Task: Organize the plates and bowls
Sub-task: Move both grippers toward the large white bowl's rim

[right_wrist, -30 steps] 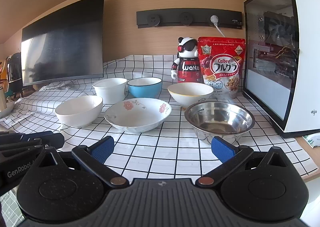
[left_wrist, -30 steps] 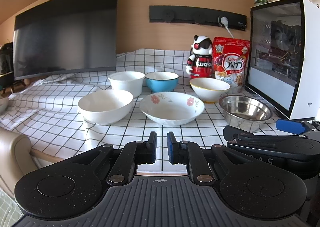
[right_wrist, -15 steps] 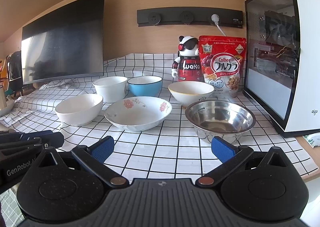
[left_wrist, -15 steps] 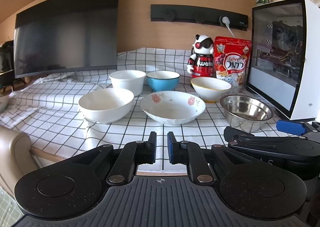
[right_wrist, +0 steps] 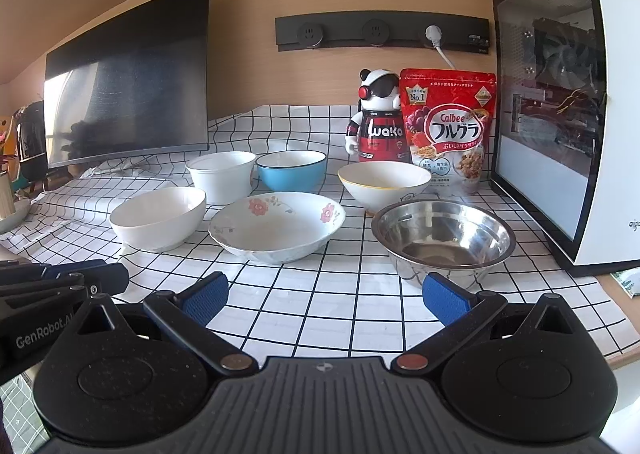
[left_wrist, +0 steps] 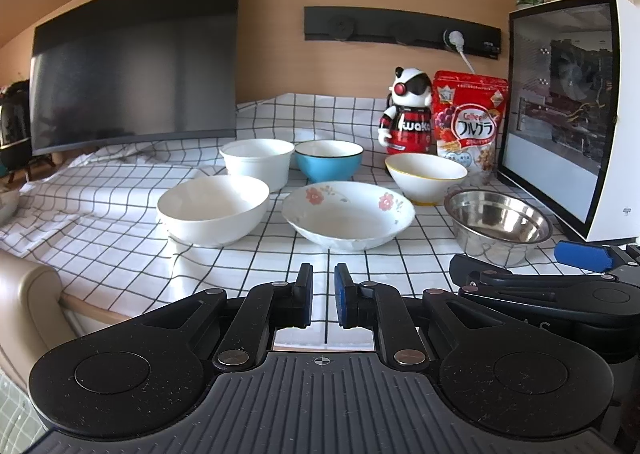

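Observation:
Several bowls stand on a checked tablecloth (left_wrist: 120, 250). A plain white bowl (left_wrist: 213, 210) sits front left, a flowered shallow bowl (left_wrist: 348, 215) in the middle, a steel bowl (left_wrist: 498, 225) front right. Behind them are a white tub (left_wrist: 257, 163), a blue bowl (left_wrist: 329, 159) and a yellow-rimmed white bowl (left_wrist: 426, 177). My left gripper (left_wrist: 323, 296) hovers at the table's near edge, shut, holding nothing. My right gripper (right_wrist: 326, 300) stands open and empty before the steel bowl (right_wrist: 442, 240) and flowered bowl (right_wrist: 276, 225).
A dark monitor (left_wrist: 136, 81) stands at the back left. A robot figurine (left_wrist: 410, 111), a red cereal bag (left_wrist: 470, 125) and a white glass-sided computer case (left_wrist: 572, 125) line the back right. A beige chair back (left_wrist: 28, 294) sits below the table's left edge.

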`<state>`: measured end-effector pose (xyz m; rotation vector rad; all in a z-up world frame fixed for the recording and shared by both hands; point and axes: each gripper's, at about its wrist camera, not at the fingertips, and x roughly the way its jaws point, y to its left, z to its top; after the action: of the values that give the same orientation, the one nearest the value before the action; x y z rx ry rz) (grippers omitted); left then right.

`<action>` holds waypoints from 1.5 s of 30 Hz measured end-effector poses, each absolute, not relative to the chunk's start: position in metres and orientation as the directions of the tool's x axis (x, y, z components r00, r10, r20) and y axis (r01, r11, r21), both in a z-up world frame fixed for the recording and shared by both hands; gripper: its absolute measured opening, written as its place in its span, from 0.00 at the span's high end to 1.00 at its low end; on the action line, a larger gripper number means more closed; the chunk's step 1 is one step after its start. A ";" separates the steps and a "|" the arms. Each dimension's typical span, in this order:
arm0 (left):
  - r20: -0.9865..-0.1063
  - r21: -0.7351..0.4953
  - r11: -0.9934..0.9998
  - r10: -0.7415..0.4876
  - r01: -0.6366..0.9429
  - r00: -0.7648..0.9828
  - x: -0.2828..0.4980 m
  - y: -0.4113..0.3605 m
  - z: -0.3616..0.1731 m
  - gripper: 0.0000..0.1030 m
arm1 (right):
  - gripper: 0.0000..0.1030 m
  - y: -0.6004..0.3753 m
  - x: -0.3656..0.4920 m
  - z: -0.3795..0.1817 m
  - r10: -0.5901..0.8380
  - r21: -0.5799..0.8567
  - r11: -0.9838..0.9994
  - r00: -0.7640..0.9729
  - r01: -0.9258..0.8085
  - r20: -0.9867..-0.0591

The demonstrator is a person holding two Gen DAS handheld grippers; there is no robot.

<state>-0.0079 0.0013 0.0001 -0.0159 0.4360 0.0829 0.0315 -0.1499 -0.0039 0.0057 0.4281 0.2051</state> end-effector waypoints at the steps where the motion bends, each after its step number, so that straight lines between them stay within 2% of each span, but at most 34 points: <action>1: -0.423 0.004 0.996 0.080 -0.086 0.903 -0.007 0.000 0.000 0.86 | 0.00 -0.151 0.033 -0.004 0.202 0.051 0.979 0.889 -0.199 -0.412; 7: -0.429 0.001 0.993 0.109 -0.120 0.896 0.001 -0.003 0.001 0.86 | 0.00 -0.161 0.045 0.000 0.247 0.069 0.968 0.876 -0.240 -0.414; 12: -0.485 -0.072 0.975 0.148 -0.208 0.862 0.018 0.016 0.010 0.86 | 0.00 -0.168 0.068 0.018 0.358 0.118 0.932 0.828 -0.342 -0.433; 19: -0.552 -0.307 0.889 0.125 -0.340 0.824 0.031 0.084 0.040 0.85 | 0.00 -0.157 0.113 0.044 0.528 0.182 0.845 0.734 -0.503 -0.427; 22: -0.589 -0.390 0.850 0.063 -0.352 0.805 0.049 0.117 0.045 0.84 | 0.00 -0.144 0.133 0.051 0.585 0.234 0.808 0.697 -0.540 -0.415; 24: -0.603 -0.407 0.833 0.064 -0.375 0.795 0.064 0.134 0.043 0.84 | 0.00 -0.129 0.148 0.055 0.580 0.243 0.813 0.698 -0.530 -0.419; 28: -0.623 -0.430 0.783 0.102 -0.449 0.776 0.100 0.193 0.037 0.84 | 0.00 -0.091 0.179 0.061 0.508 0.185 0.857 0.728 -0.481 -0.460; 31: -0.656 -0.418 0.770 0.112 -0.483 0.747 0.126 0.234 0.031 0.84 | 0.00 -0.066 0.205 0.068 0.515 0.185 0.850 0.708 -0.492 -0.484; 35: -0.710 -0.503 0.711 -0.016 -0.492 0.704 0.159 0.281 0.015 0.84 | 0.00 -0.028 0.252 0.071 0.497 0.195 0.854 0.642 -0.482 -0.584; 38: -0.755 -0.520 0.698 -0.107 -0.492 0.646 0.180 0.299 0.002 0.84 | 0.00 0.003 0.293 0.068 0.493 0.229 0.848 0.553 -0.478 -0.672; 42: -0.763 -0.552 0.680 -0.177 -0.483 0.622 0.196 0.309 -0.012 0.84 | 0.00 0.037 0.334 0.062 0.506 0.254 0.819 0.440 -0.514 -0.742; 45: -0.728 -0.616 0.620 -0.213 -0.486 0.652 0.197 0.316 -0.020 0.84 | 0.00 0.057 0.363 0.050 0.516 0.300 0.798 0.336 -0.522 -0.788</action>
<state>0.1969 0.3156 -0.0203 -0.9167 0.8756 0.1825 0.3630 0.0567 0.0497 -0.0073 1.0249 0.6768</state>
